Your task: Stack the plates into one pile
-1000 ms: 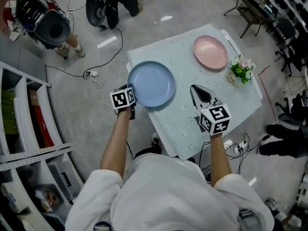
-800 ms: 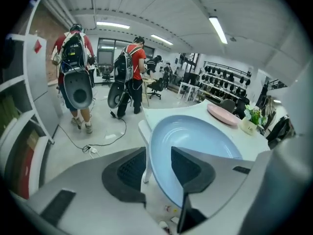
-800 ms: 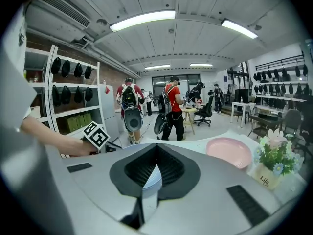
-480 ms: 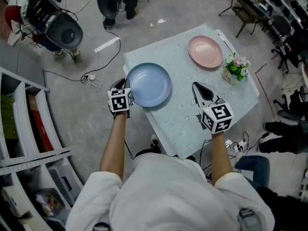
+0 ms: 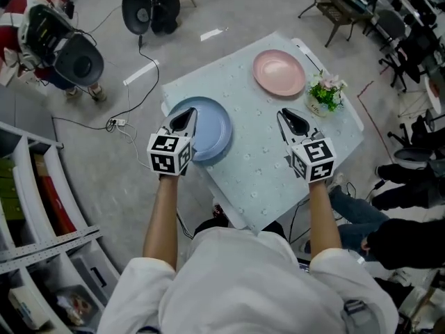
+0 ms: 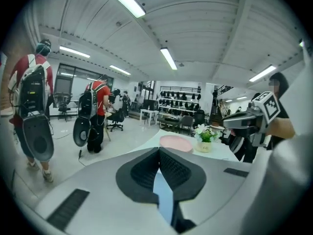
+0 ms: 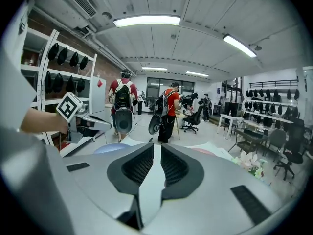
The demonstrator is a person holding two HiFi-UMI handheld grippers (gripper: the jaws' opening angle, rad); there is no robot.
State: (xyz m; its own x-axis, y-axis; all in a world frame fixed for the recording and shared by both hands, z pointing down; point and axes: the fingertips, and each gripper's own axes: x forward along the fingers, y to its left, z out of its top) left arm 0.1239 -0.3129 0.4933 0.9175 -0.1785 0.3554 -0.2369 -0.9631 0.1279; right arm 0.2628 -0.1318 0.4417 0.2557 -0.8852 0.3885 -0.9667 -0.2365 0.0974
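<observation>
Hugging table edge: blue plate

No words, numbers or brand names are showing clearly enough to read. The left cube and the right cube are carrying only black-and-white square marker patterns, which are spelling nothing.

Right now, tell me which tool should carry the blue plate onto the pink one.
Left. The left tool is shut on the blue plate at its near rim. The right tool hangs over bare table, jaws opening with nothing between them.
</observation>
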